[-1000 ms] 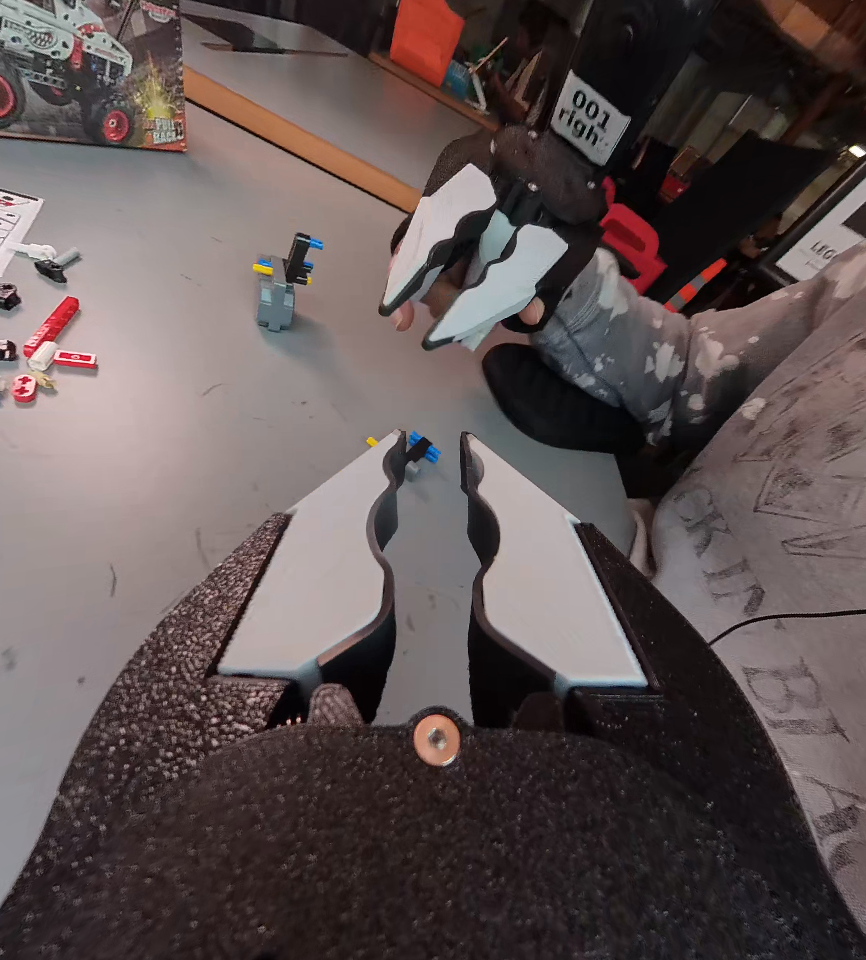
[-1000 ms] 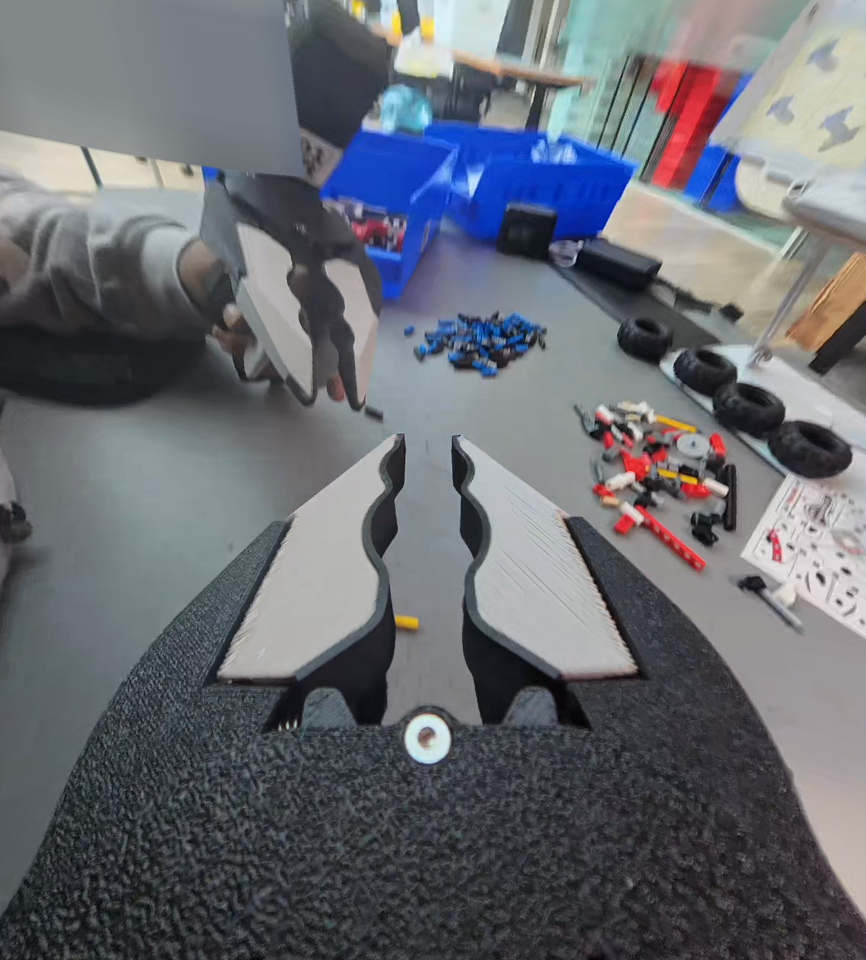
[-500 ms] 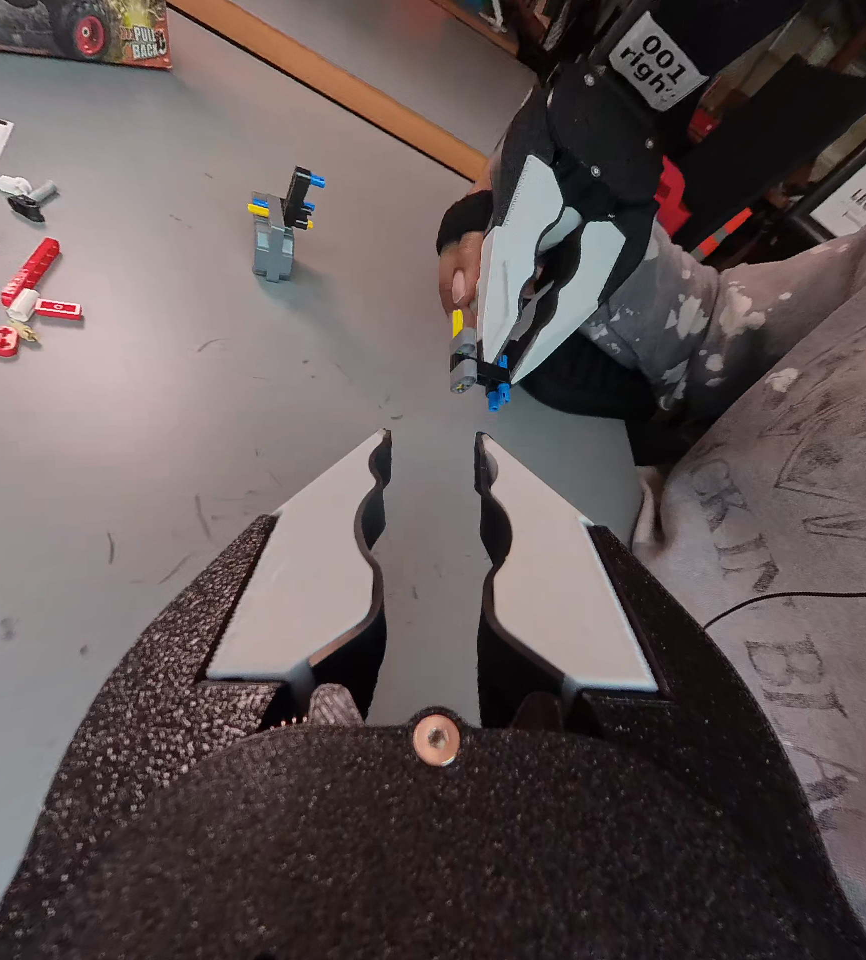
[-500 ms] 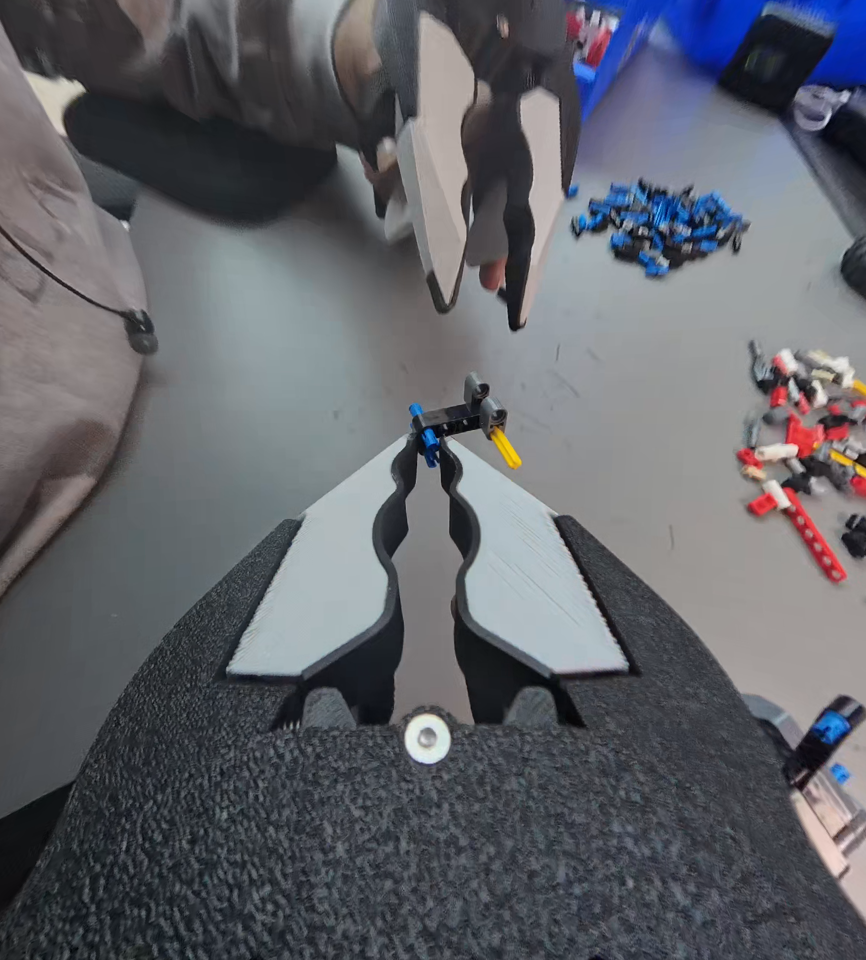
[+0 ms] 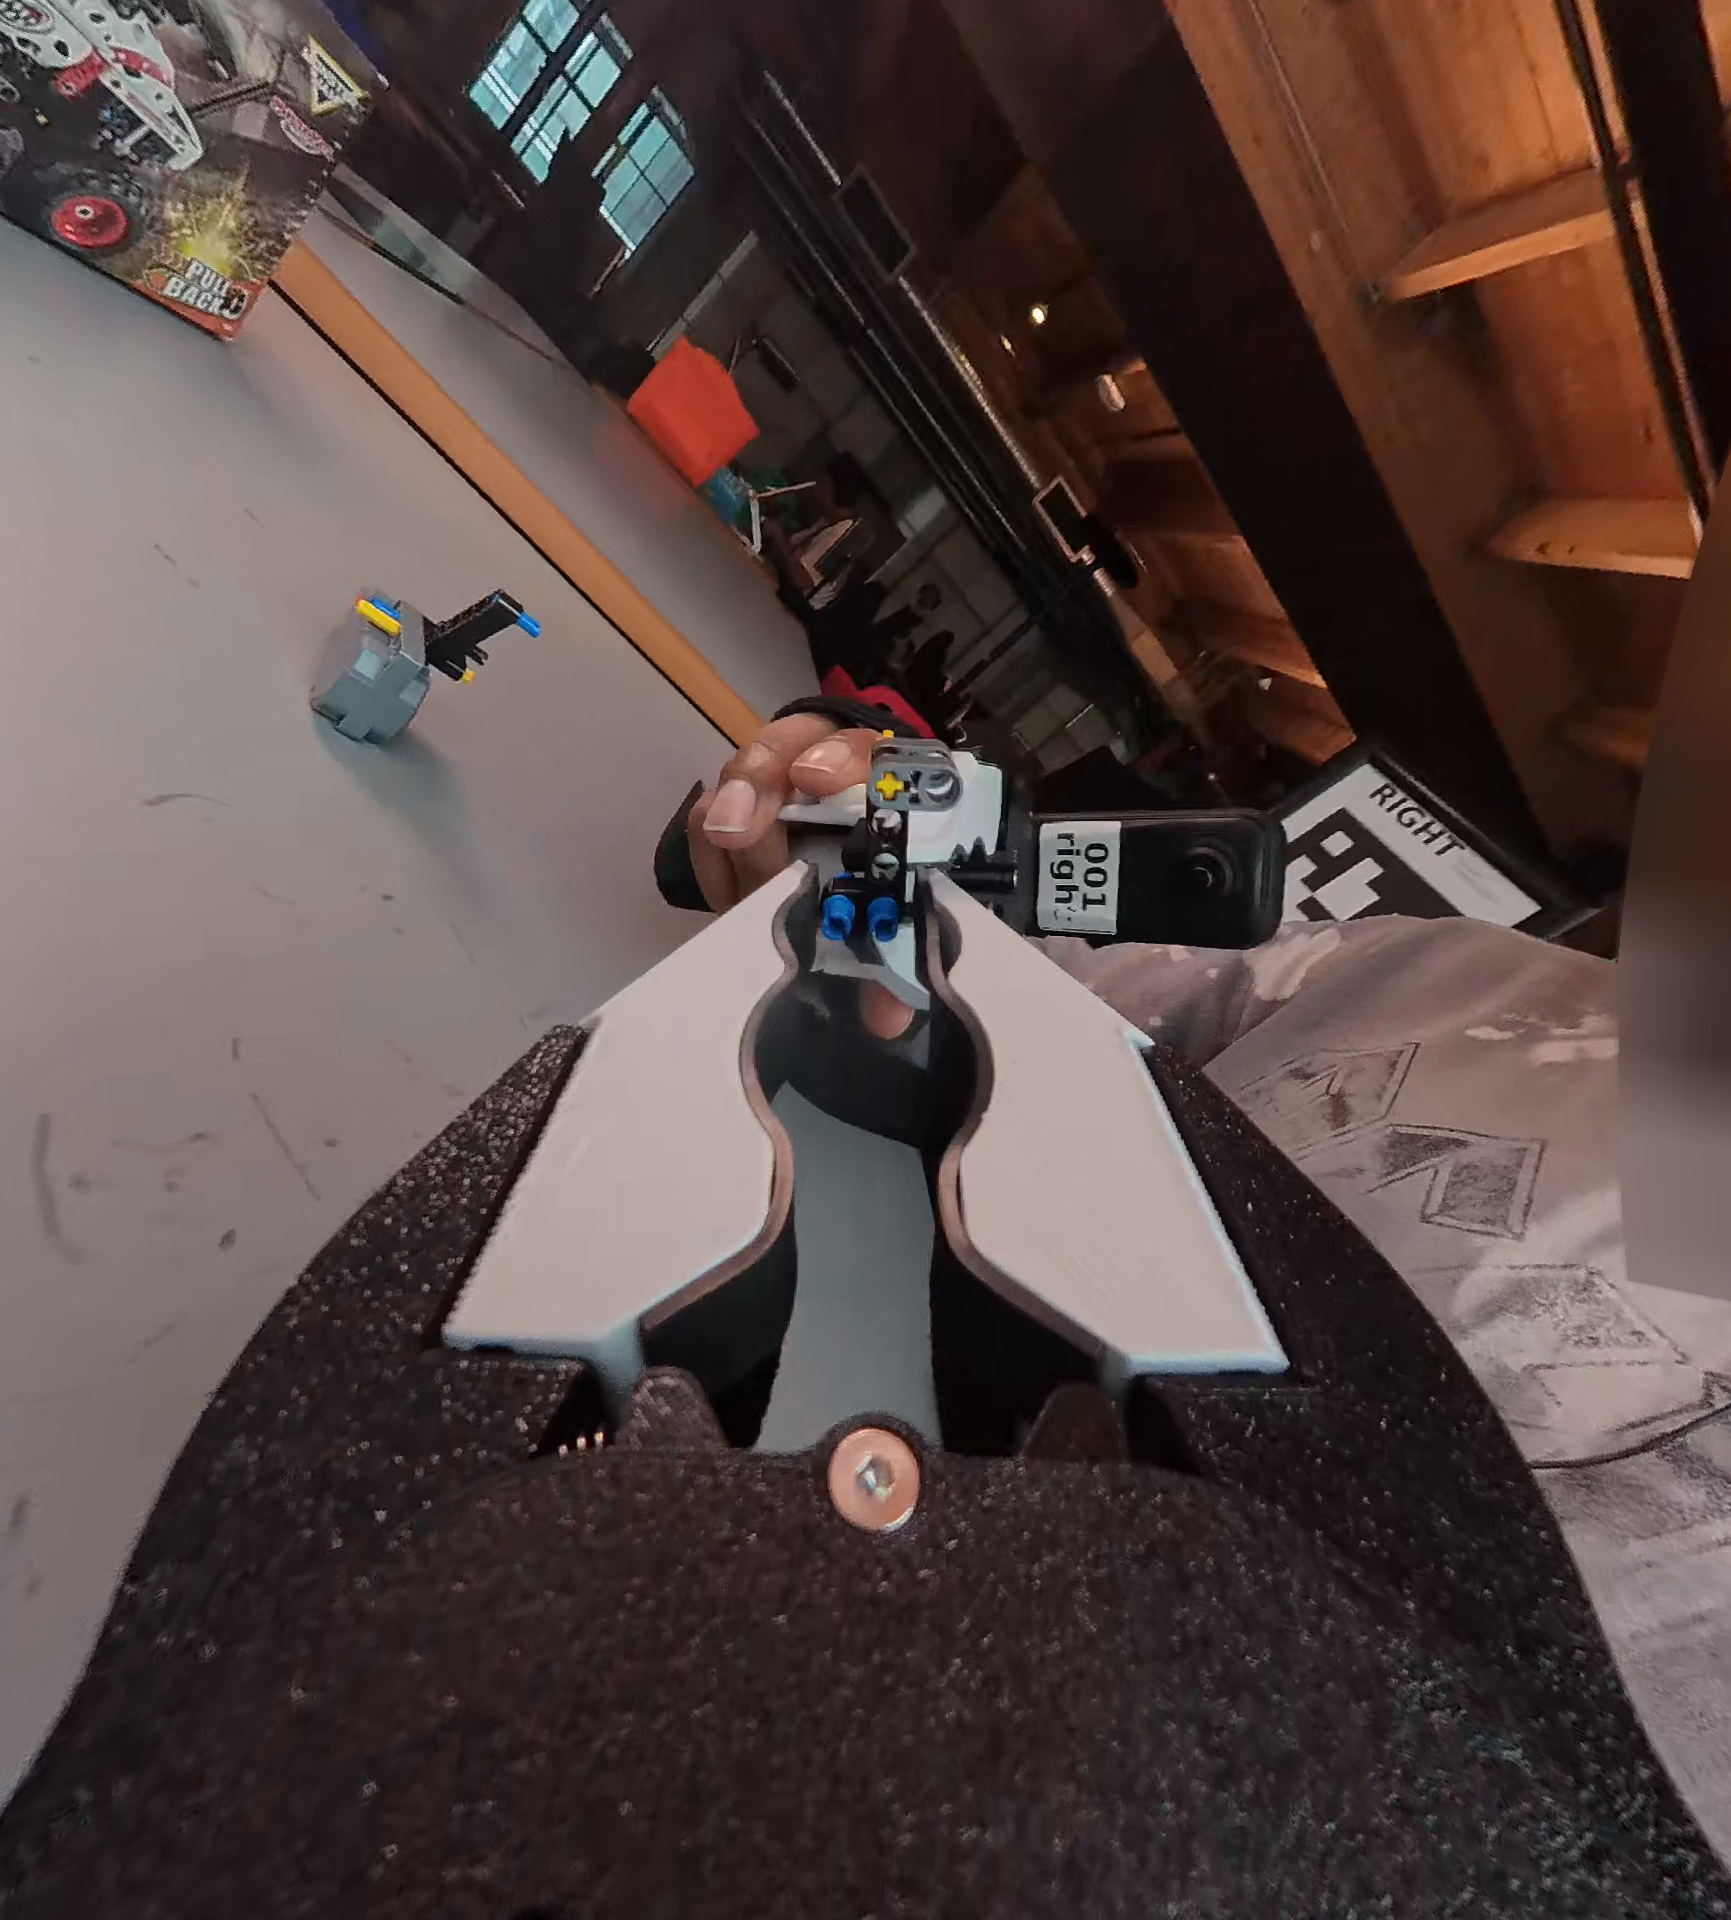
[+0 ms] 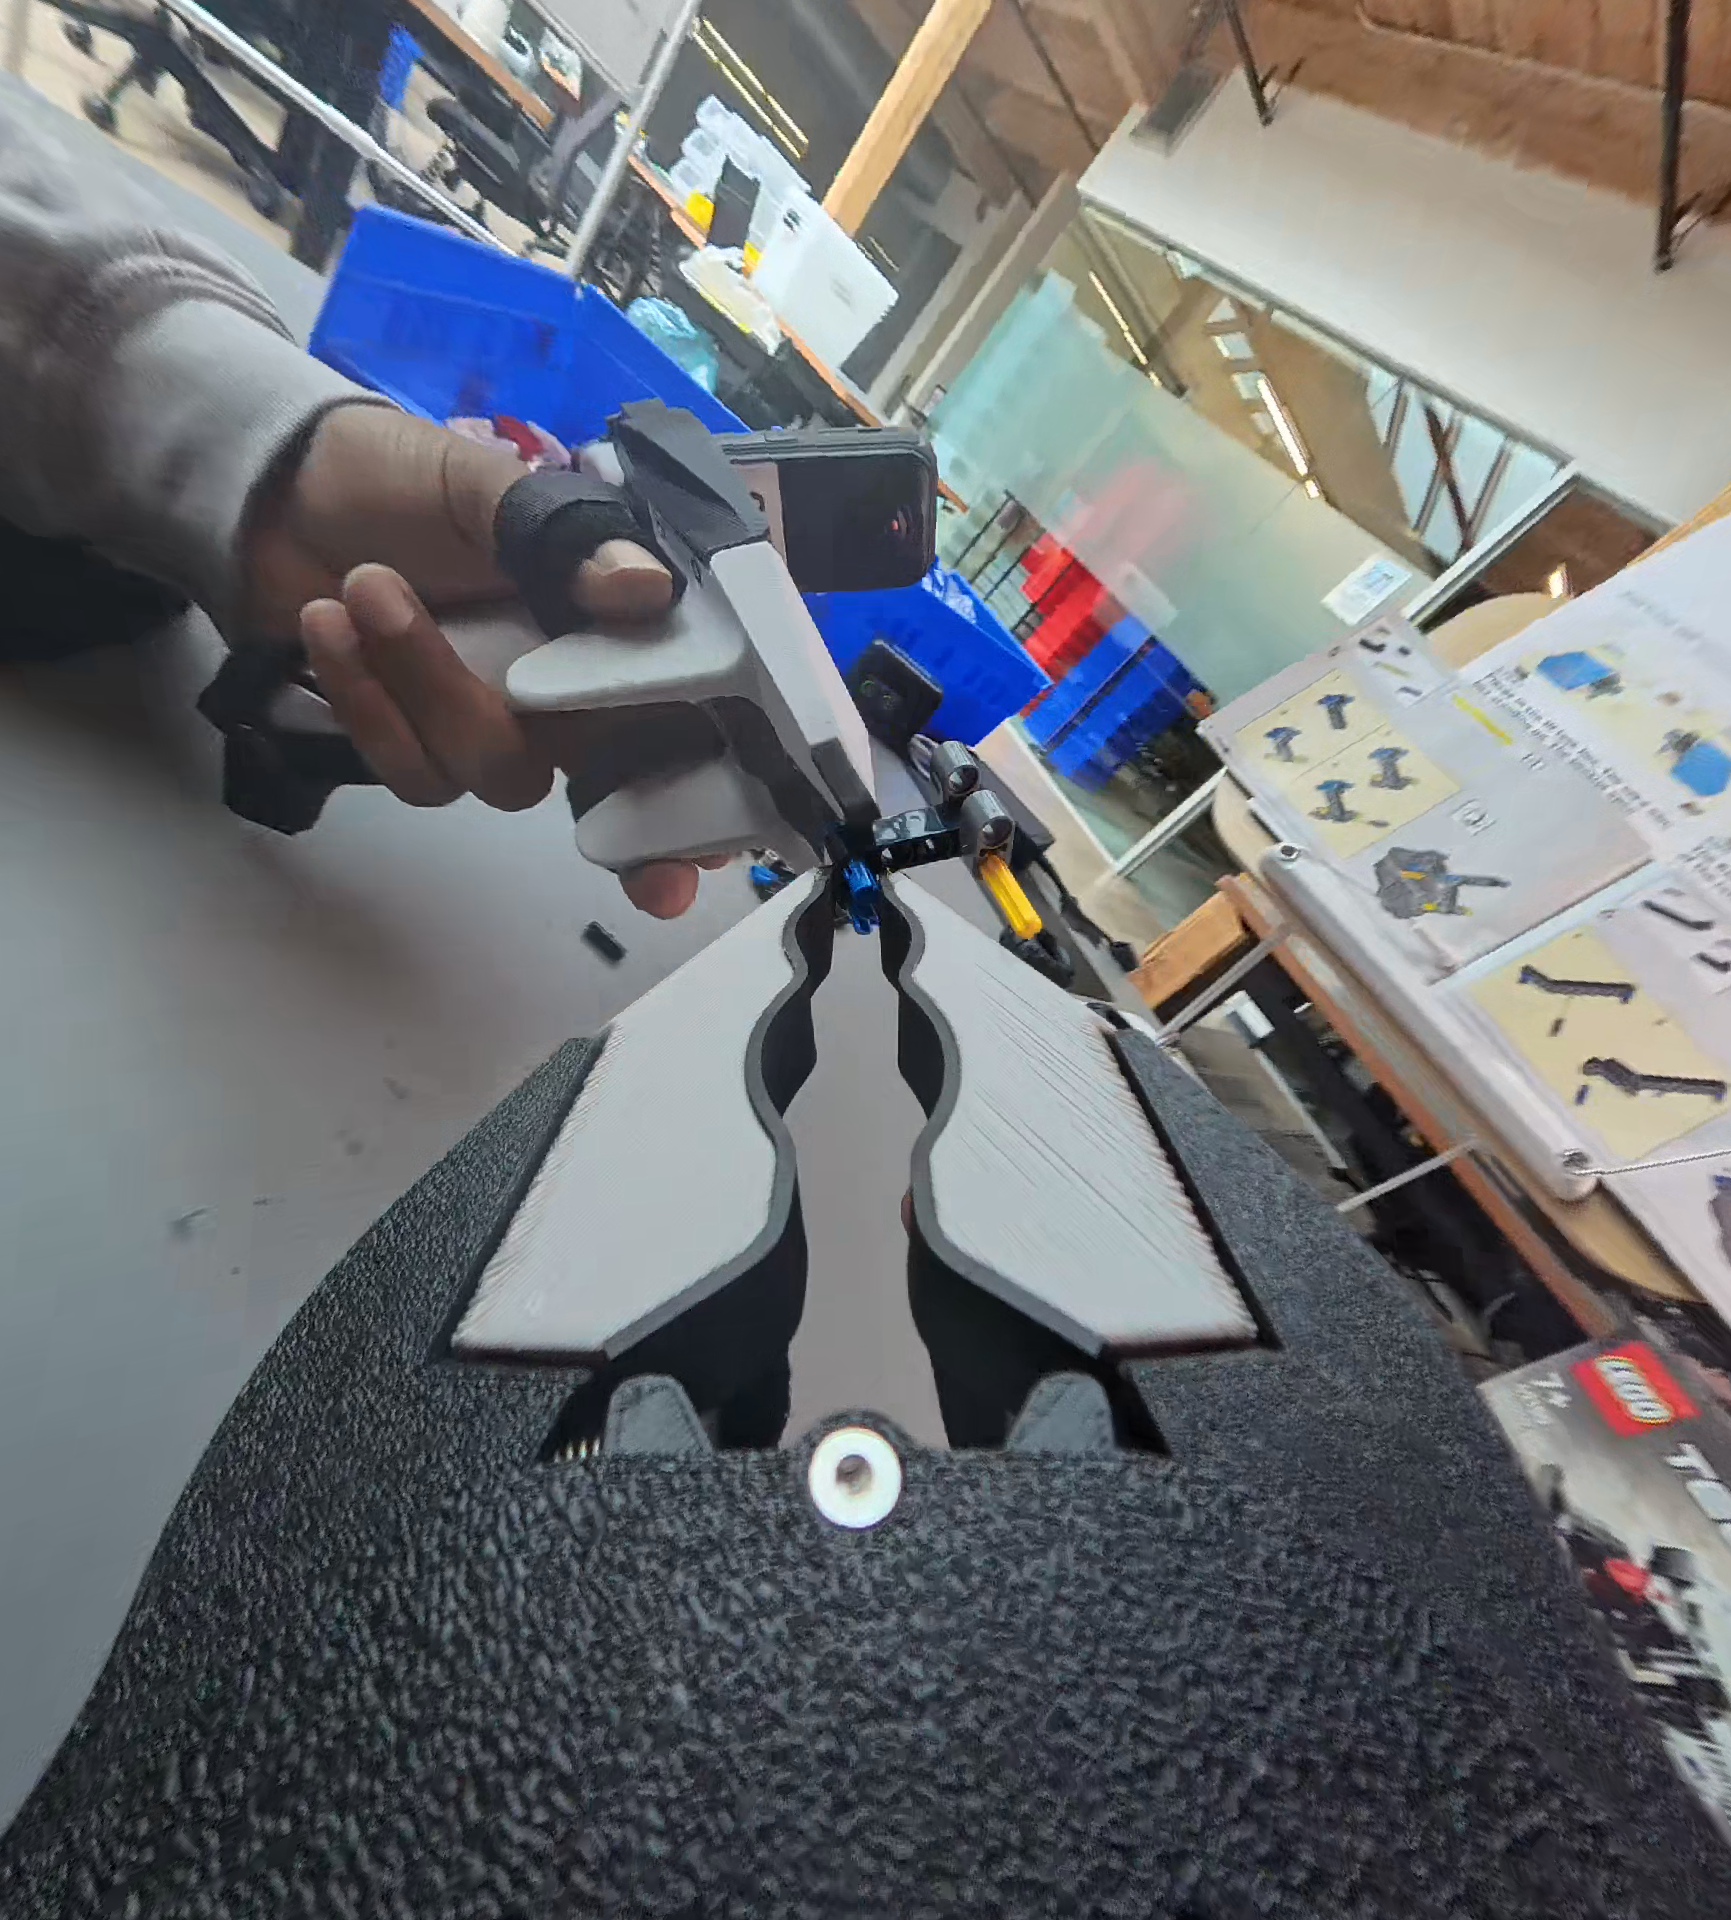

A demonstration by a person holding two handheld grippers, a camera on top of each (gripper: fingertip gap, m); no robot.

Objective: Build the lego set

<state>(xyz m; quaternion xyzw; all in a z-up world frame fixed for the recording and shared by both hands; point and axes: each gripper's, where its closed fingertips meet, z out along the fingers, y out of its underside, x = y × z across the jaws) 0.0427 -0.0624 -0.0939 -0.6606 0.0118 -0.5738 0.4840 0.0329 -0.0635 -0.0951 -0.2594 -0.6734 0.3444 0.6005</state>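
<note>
Here both grippers, left gripper (image 5: 859, 914) and right gripper (image 6: 856, 899), pinch one small assembly (image 6: 928, 826) mid-frame; uneven pulling could pop its pins loose.

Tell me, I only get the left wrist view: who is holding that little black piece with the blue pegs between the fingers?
Observer: The right gripper pinches one blue peg, so the little piece hangs from it in the air.
Operator: Anything else on it?
Observer: A yellow rod sticks out of its far end; you see only the rod's tip.
Operator: How do they know what goes where?
Observer: Instruction pages stand on a rack to the right.
</note>
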